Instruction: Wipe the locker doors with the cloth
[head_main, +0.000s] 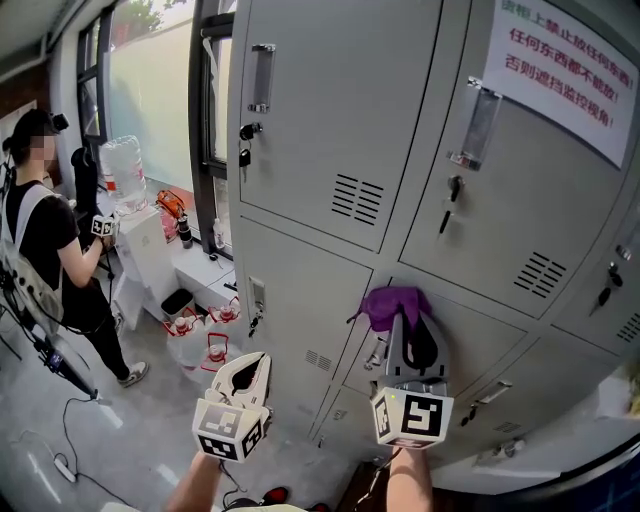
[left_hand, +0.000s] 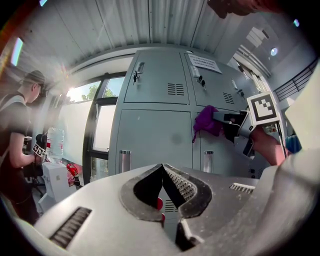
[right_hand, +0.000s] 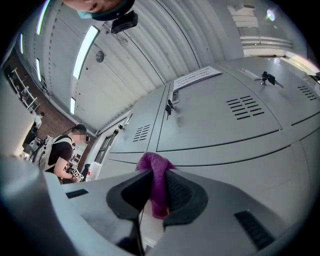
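Bank of grey metal locker doors fills right and far side; each door has slotted vents and keyed lock.
Person in black shirt stands far left, beside white water dispenser.
One white paper notice on upper right door, red Chinese print, one line reads "任何东西都不能放".
Two claws: right claw pinches cloth at its tips; left claw pressed together, empty, lower left, off doors.
One purple crumpled cloth against seam between upper and lower door.

Cloth in right tongs against locker doors; left tongs leftward.
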